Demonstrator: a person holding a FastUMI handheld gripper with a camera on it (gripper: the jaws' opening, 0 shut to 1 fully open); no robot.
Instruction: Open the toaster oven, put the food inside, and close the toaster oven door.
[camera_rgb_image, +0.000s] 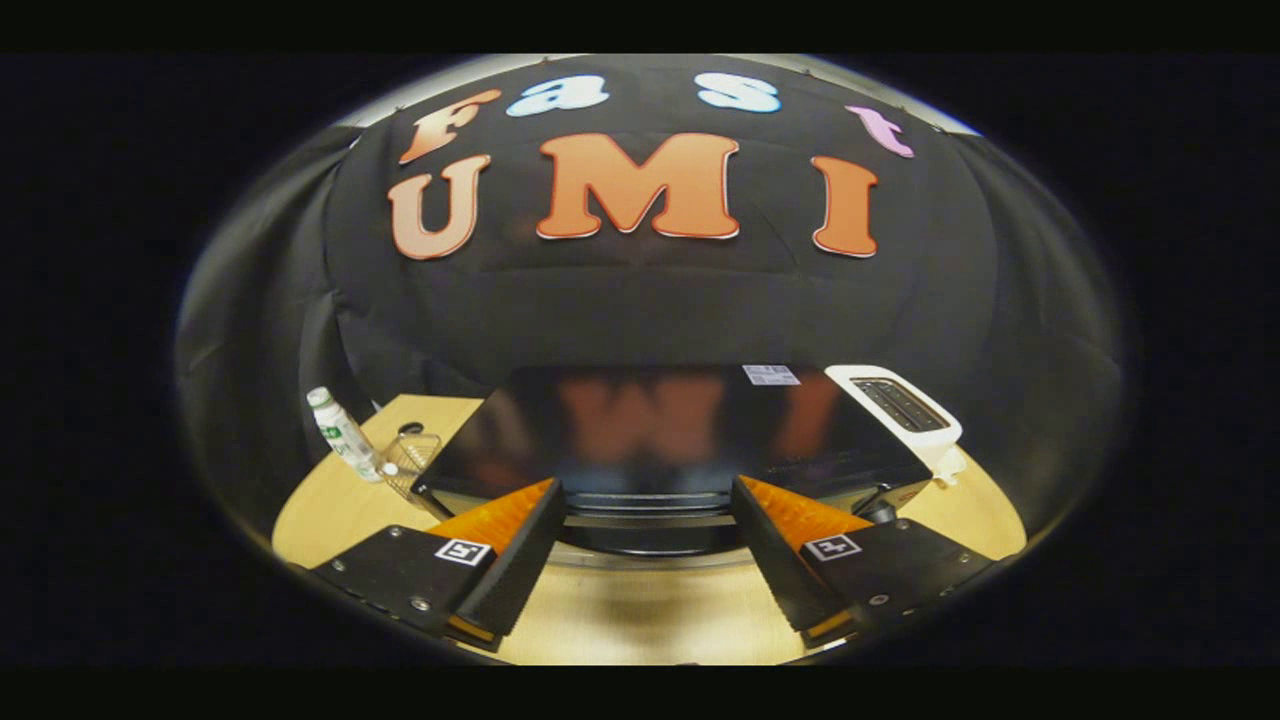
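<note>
Table (640, 620): light wood, carries everything in the scene.

Toaster oven (660, 430): largest item, black with a glossy top, sitting mid-table just ahead of the tongs. Seen from above and in front. Its front edge and what looks like a horizontal door handle bar (645, 520) lie between the two fingers, at about their tips. Door appears closed; the front face is too foreshortened to be sure.

White toaster (905, 405): at the oven's far right corner, close beside it, slots upward. Not part of the task.

Wire basket (412, 455): small, by the oven's left side. Contents not readable. The food may be there; cannot tell.

Bottle (342, 433): white, green label, tilted in this view, just left of the basket.

Tongs (645, 520): released, fingers spread wide, nothing between the pads, no contact visible with the oven.

Judgement: step in hand is opening the door; the task looks barely started. To do it well:
- lower the tongs so the handle bar sits squarely between the pads, centred along the bar, not at one end;
- clench fully before pulling;
- if the door is hinged at the bottom, as is likely, follow an arc outward and down, not a straight tug, or the oven may slide on the table;
- keep wide of the white toaster and basket.
</note>
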